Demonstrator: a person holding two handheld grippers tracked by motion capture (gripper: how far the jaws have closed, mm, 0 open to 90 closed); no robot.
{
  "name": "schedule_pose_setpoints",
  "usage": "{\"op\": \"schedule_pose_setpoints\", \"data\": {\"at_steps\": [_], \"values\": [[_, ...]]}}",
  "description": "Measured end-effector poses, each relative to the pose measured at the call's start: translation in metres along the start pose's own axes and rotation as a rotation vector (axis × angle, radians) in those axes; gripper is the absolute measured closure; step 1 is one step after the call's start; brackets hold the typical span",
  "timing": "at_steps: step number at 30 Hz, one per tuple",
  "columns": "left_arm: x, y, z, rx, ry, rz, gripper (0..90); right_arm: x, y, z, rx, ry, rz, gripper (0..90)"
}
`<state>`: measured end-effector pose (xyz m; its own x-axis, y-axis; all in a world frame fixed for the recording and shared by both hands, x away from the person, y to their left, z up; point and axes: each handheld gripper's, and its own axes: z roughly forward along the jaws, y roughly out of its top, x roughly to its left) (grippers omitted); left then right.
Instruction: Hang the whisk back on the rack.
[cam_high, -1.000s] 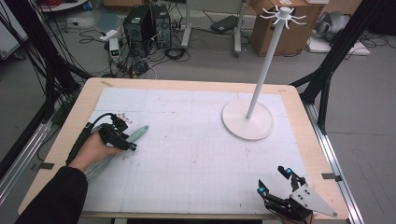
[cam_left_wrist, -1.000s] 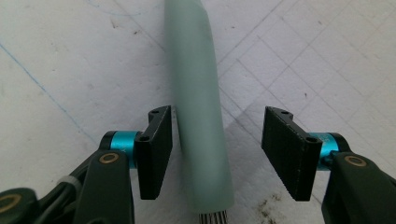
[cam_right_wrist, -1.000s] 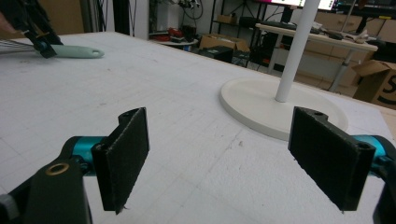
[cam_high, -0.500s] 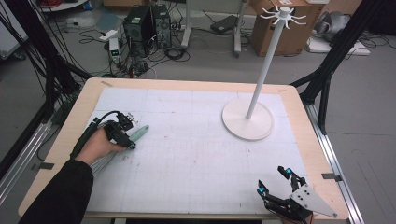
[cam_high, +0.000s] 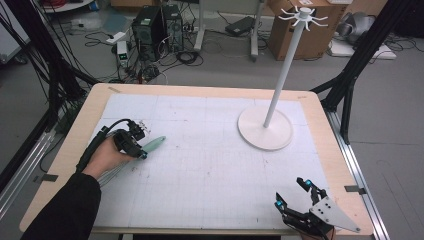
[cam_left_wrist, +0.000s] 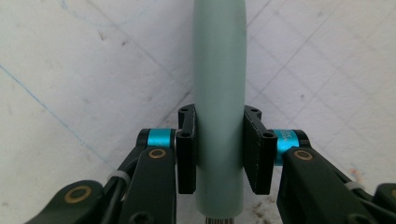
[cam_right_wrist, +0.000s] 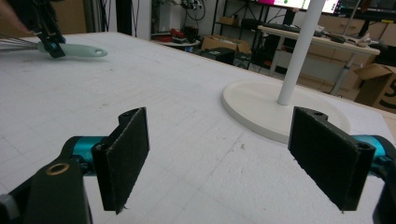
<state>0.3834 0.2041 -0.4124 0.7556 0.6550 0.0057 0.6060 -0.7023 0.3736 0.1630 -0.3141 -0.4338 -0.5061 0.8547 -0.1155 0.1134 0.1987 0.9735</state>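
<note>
Left gripper view: tool (cam_left_wrist: 219, 149) clamping whisk handle (cam_left_wrist: 219, 70)

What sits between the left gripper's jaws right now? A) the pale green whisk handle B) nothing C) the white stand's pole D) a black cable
A: in the left gripper view the pale green whisk handle runs up between the left gripper pads, which have just been closing and now sit against both its sides.

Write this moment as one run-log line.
left gripper: jaws just closing, pads on pale green whisk handle | right gripper: open, idle | white hook stand: untouched
</note>
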Motion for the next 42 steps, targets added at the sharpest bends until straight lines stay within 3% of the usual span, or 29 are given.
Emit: {"op": "schedule_pose_setpoints", "data": {"at_steps": [5, 9, 18, 26, 32, 37, 41, 42], "values": [[-0.004, 0.006, -0.022, -0.15, -0.061, -0.015, 69.7, 0.0, 0.0, 0.0, 0.003, -0.001, -0.003, 19.5], [-0.013, 0.016, -0.043, -0.249, -0.064, 0.038, 69.7, 0.001, 0.0, 0.0, 0.003, -0.001, -0.002, 19.5], [-0.029, 0.051, -0.083, -0.429, -0.117, 0.08, 69.7, 0.0, 0.0, 0.0, -0.001, 0.001, -0.001, 19.5], [-0.045, 0.092, -0.107, -0.515, -0.209, 0.135, 69.7, 0.0, 0.001, 0.0, -0.001, 0.004, 0.001, 19.5], [-0.061, 0.122, -0.115, -0.553, -0.278, 0.179, 69.7, -0.002, 0.0, 0.0, -0.004, 0.003, -0.009, 19.4], [-0.076, 0.15, -0.121, -0.578, -0.321, 0.235, 69.7, -0.004, -0.002, 0.001, 0.0, 0.002, -0.001, 19.4], [-0.088, 0.172, -0.128, -0.601, -0.328, 0.287, 69.7, -0.005, -0.002, 0.003, 0.009, 0.004, -0.011, 19.4], [-0.09, 0.183, -0.132, -0.61, -0.348, 0.301, 69.7, -0.006, -0.003, 0.002, 0.011, 0.003, -0.016, 19.5]]}}
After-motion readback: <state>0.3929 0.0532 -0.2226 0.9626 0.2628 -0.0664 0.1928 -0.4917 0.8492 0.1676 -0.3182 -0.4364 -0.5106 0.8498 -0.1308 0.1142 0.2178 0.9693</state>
